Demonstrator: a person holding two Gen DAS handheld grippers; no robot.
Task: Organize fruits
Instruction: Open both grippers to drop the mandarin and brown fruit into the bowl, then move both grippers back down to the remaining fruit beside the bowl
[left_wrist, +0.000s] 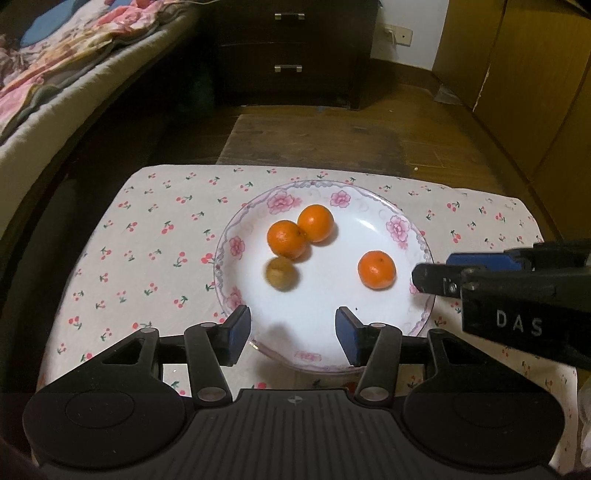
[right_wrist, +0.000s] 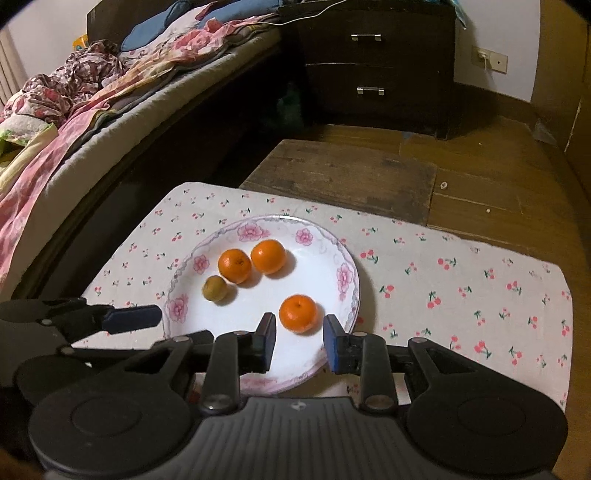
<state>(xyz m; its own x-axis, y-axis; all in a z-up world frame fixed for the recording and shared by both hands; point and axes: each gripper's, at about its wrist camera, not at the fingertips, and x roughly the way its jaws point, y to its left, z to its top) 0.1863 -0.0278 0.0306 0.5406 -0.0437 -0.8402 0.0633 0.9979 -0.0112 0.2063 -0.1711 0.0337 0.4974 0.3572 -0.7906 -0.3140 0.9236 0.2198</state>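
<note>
A white plate with pink flowers (left_wrist: 402, 229) (right_wrist: 343, 275) sits on a cherry-print cloth. It holds three oranges: two touching at the back (left_wrist: 287, 239) (left_wrist: 316, 223) (right_wrist: 234, 265) (right_wrist: 268, 256) and one alone on the right (left_wrist: 376, 269) (right_wrist: 298, 313). A small brown-green fruit (left_wrist: 282, 274) (right_wrist: 214, 289) lies in front of the pair, blurred in the left wrist view. My left gripper (left_wrist: 293, 334) is open and empty over the plate's near rim. My right gripper (right_wrist: 300, 341) is open and empty, just short of the lone orange.
The cherry-print cloth (left_wrist: 147, 236) (right_wrist: 461, 288) covers a small table. A bed (right_wrist: 92, 110) runs along the left. A dark drawer chest (right_wrist: 376, 62) stands behind. A wooden board (right_wrist: 343, 177) lies beyond the table's far edge. The right gripper's finger (left_wrist: 436, 277) shows at the plate's right rim.
</note>
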